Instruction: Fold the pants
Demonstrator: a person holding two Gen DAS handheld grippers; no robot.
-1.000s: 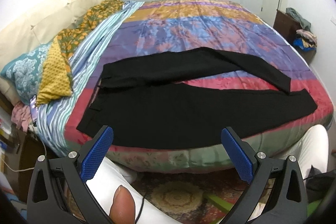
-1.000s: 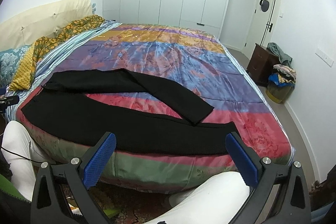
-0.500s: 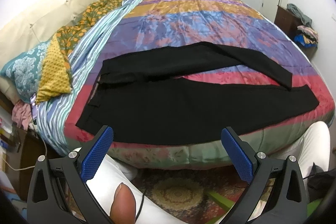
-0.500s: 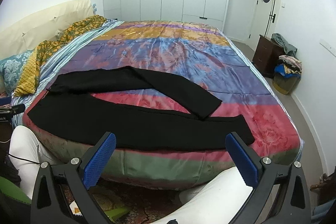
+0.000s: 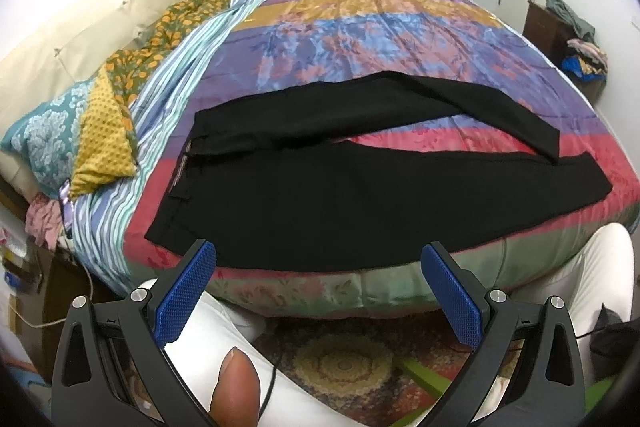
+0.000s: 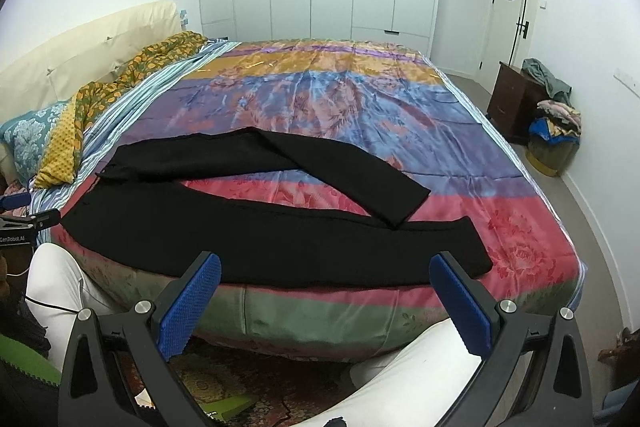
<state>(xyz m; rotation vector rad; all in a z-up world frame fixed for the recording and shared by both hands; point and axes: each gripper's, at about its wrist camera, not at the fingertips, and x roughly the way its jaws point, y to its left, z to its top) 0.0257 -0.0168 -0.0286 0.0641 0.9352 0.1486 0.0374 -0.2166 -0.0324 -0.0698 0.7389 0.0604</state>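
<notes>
Black pants (image 5: 320,195) lie spread across the lower middle of the frame on the bed (image 5: 360,27), legs splayed apart, ready for one to fold over the other. Left claw (image 5: 320,291) and right claw (image 6: 326,301) hang wide open and empty off the bed's near edge, probably lining up a grab.

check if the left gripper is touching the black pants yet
Apart. The left wrist view shows the left gripper open, its pads off the mattress edge, holding nothing; the black pants lie flat.
</notes>
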